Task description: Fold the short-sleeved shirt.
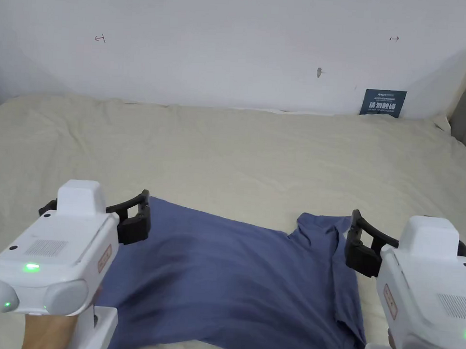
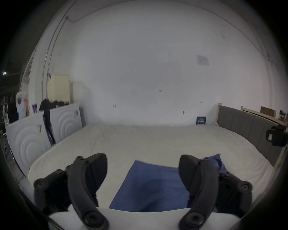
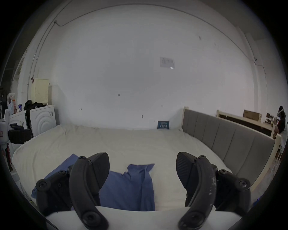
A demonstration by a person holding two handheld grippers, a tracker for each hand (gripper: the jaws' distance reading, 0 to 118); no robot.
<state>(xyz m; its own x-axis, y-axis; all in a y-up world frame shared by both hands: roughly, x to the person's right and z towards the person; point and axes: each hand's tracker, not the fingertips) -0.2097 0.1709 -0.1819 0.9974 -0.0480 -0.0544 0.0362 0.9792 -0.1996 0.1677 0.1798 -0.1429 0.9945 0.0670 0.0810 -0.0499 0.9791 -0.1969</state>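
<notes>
A blue short-sleeved shirt [image 1: 232,283] lies spread on the cream bed sheet [image 1: 257,154], its collar end bunched at the right [image 1: 321,229]. My left gripper [image 1: 141,217] hovers at the shirt's far left corner, jaws wide apart with nothing between them; the blue cloth [image 2: 149,185] lies beneath the left gripper [image 2: 143,169]. My right gripper [image 1: 354,240] is open beside the shirt's right edge. In the right gripper view the crumpled collar end [image 3: 132,183] lies below the right gripper [image 3: 142,168], untouched.
The bed stands against a white wall, with a small blue sign [image 1: 383,103] propped at the back right. A grey padded headboard [image 3: 226,140] lines the right side, white panels [image 2: 39,133] the left. Open sheet stretches beyond the shirt.
</notes>
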